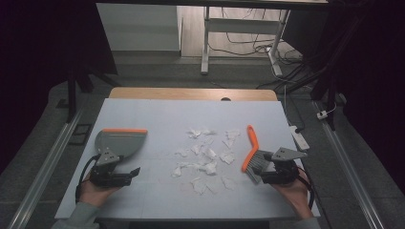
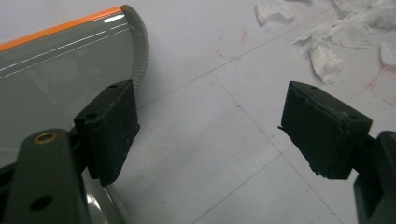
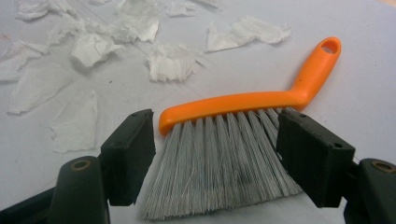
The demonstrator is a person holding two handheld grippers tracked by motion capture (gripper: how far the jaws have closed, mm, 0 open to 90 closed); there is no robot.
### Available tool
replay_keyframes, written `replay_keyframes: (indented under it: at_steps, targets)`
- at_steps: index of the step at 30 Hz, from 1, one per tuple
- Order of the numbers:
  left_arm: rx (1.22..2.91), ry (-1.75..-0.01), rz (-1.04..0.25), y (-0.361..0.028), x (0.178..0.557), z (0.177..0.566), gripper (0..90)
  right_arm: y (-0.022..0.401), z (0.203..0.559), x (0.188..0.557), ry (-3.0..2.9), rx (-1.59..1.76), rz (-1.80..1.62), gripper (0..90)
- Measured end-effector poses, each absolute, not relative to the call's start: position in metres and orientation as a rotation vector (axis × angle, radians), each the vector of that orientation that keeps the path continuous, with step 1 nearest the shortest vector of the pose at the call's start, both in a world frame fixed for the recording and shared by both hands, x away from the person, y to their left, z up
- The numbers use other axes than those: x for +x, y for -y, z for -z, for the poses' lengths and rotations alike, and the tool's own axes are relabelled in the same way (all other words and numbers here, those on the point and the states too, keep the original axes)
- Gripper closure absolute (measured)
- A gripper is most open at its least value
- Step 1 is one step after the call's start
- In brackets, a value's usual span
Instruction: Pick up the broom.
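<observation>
A grey dustpan (image 1: 120, 141) with an orange front edge lies at the left of the white board (image 1: 153, 112). Just below it my left gripper (image 1: 131, 174) stands open over bare board. In the left gripper view the dustpan (image 2: 56, 70) sits behind the left jaw and nothing is between the jaws of this gripper (image 2: 210, 135). An orange-handled brush (image 1: 250, 149) with grey bristles lies at the right. My right gripper (image 1: 265, 171) is open at its bristle end. The bristles (image 3: 219, 154) lie between its jaws, the handle (image 3: 261, 100) beyond them. Torn white paper scraps (image 1: 205, 158) are scattered mid-board.
The board rests on a wooden table (image 1: 191, 93) with a metal rail (image 1: 43, 167) along each side. A white power strip (image 1: 299, 137) lies off the right edge. Desk legs and cables (image 1: 248, 43) stand on the floor beyond.
</observation>
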State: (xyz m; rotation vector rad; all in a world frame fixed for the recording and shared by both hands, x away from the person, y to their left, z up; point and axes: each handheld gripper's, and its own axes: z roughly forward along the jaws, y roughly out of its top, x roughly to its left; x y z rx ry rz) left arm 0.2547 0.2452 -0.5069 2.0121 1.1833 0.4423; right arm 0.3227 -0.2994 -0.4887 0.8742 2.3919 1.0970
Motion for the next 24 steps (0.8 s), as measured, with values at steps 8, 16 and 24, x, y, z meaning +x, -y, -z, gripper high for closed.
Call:
replay_keyframes:
  at_steps: [8, 16, 24]
  targets:
    - [2.013, -1.174, -0.439, -0.2433, 0.2549, 0.5064, 20.0, 0.2986, 0.4910, 0.3230, -2.404, 0.891, -1.073, 28.5]
    - [2.017, -1.163, -0.437, -0.2424, 0.2554, 0.5065, 20.0, 0.2987, 0.4904, 0.3222, -2.398, 0.885, -1.069, 28.6]
    - [2.019, -1.152, -0.433, -0.2416, 0.2553, 0.5064, 20.1, 0.2972, 0.4899, 0.3208, -2.391, 0.878, -1.061, 28.8]
